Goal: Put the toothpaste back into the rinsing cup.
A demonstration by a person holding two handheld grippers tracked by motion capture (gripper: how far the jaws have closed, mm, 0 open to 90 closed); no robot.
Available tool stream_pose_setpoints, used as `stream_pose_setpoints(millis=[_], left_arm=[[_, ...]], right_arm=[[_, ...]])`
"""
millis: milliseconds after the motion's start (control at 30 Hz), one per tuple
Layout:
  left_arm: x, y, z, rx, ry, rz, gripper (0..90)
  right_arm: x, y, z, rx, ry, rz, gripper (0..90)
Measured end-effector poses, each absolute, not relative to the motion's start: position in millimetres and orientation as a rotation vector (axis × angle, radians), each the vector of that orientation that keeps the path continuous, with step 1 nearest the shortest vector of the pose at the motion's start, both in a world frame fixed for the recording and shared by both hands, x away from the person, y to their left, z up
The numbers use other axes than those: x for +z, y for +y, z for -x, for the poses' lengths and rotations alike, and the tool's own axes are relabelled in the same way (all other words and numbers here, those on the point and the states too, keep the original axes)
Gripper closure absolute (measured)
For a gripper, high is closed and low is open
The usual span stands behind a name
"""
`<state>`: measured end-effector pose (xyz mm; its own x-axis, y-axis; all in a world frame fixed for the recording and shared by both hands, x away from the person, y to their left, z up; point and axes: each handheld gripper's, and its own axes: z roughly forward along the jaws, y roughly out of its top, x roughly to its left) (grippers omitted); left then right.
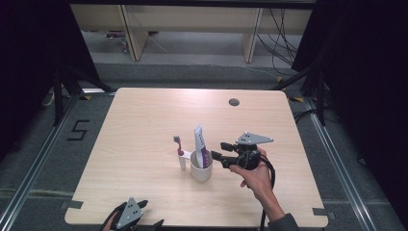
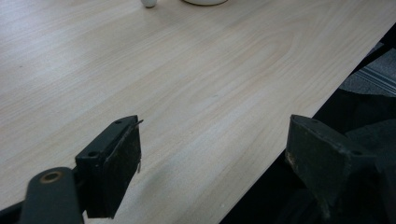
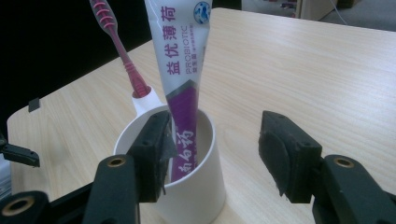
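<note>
A white cup (image 1: pixel 201 169) stands near the middle of the wooden table (image 1: pixel 144 110). A white and purple toothpaste tube (image 1: pixel 199 140) stands upright in it. A pink toothbrush (image 1: pixel 178 144) sticks up from a small white holder on the cup's left side. My right gripper (image 1: pixel 219 150) hovers just right of the cup, open, jaws level and pointing at it. In the right gripper view the cup (image 3: pixel 196 196), tube (image 3: pixel 180 60) and toothbrush (image 3: pixel 119 46) lie close ahead of my right gripper (image 3: pixel 217 140), with nothing between the pads. My left gripper (image 1: pixel 151 214) rests open at the table's front edge.
A round cable hole (image 1: pixel 234 102) lies at the table's far right. In the left gripper view my open left gripper (image 2: pixel 212 135) straddles the table's front edge, with bare wood (image 2: pixel 187 70) ahead. Dark floor and stands surround the table.
</note>
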<state>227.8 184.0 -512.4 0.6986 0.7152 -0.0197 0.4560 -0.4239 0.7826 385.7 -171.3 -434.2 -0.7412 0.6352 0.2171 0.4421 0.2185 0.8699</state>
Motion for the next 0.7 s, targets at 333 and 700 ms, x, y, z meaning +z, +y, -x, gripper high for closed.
stream_pose_setpoints(millis=[333, 700], left_arm=[[-512, 184, -227, 0.397, 0.891, -2.082, 17.8], [-512, 184, -227, 0.394, 0.893, -2.082, 17.8]], right_arm=[[-434, -177, -381, 1.523, 2.303, -1.066, 43.8], [-436, -189, -377, 1.513, 2.304, -1.062, 36.0]])
